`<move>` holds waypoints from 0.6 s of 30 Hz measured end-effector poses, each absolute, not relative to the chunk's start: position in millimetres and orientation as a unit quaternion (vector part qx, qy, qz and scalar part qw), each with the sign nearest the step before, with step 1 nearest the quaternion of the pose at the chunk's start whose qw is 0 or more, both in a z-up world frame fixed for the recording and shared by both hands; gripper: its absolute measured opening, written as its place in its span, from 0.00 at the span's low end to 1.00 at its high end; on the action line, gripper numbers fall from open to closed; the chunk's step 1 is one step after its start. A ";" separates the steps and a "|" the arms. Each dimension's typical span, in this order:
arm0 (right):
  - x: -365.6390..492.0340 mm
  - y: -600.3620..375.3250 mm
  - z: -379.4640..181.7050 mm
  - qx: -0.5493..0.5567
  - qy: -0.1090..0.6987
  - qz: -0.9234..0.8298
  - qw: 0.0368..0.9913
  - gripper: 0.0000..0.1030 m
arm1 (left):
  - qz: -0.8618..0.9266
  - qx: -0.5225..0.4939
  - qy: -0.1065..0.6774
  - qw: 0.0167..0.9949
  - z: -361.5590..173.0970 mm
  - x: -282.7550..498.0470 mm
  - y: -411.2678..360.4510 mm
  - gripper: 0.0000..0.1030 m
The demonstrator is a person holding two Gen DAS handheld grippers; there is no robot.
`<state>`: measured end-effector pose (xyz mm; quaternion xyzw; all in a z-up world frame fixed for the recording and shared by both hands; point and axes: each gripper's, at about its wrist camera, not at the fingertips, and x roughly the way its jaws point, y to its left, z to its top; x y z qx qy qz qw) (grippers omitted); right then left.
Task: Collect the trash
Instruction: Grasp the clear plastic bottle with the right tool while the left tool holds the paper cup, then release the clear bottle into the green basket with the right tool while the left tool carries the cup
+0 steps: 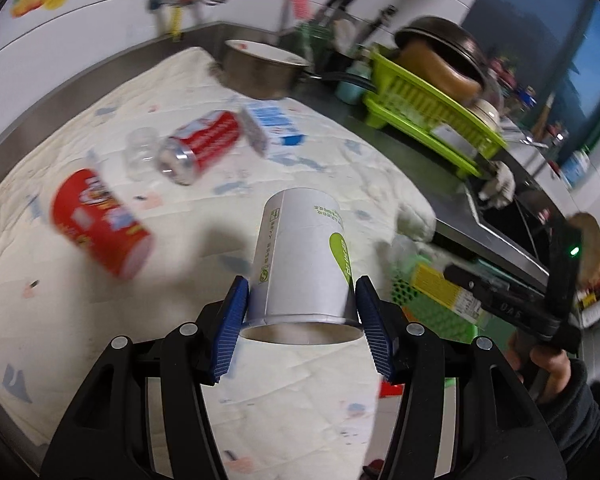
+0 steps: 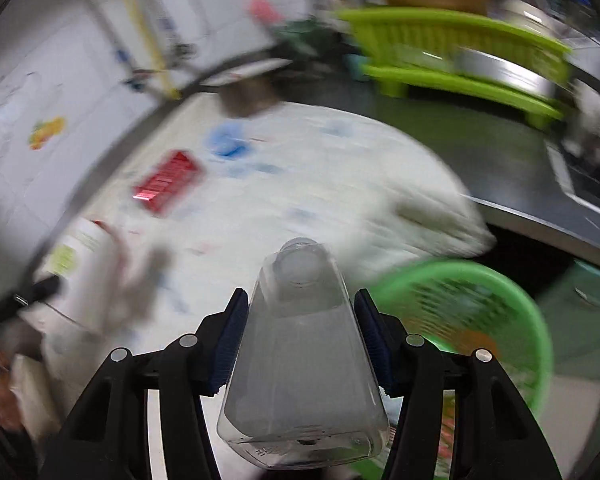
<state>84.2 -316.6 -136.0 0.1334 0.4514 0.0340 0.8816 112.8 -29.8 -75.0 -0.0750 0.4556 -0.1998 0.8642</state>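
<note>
**Cup and bottle both gripped over the padded bench**

Stainless steel runs along a white tiled wall, and a quilted white cloth (image 1: 308, 160) covers most of the bench (image 1: 380, 120). Toward the far edge of the cloth lie a red crisp tube (image 1: 100, 224) on its side, a red soda can (image 1: 200, 146) also on its side, a clear plastic item (image 1: 140, 152) touching the can's near end, and a blue and white carton (image 1: 272, 126) just beside the can. A steel pan (image 1: 260, 70) sits at the far corner of the cloth, with a lime-green dish rack (image 1: 432, 104) beyond it holding a dark pan and dishes.

The left hand-held gripper (image 1: 302, 300) is closed on a white paper cup (image 1: 304, 256) with green print, its blue pads pressed against the cup's sides close to the rim; the open mouth faces the camera and the base points away, above the cloth.

The right hand-held gripper (image 2: 300, 320) is closed on a clear plastic bottle (image 2: 300, 360), held at the shoulder, neck pointing away and base toward the camera. That view is heavily blurred. A round green basket (image 2: 512, 312) lies just off the bench's near right edge, below the bottle's right side; the left view shows yellow packaging inside it.
</note>
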 end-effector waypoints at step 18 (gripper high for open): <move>58.1 -411.0 -310.9 0.145 0.614 -0.107 0.768 0.52 | -0.285 -0.021 0.475 0.832 -77.1 105.9 -134.4 0.53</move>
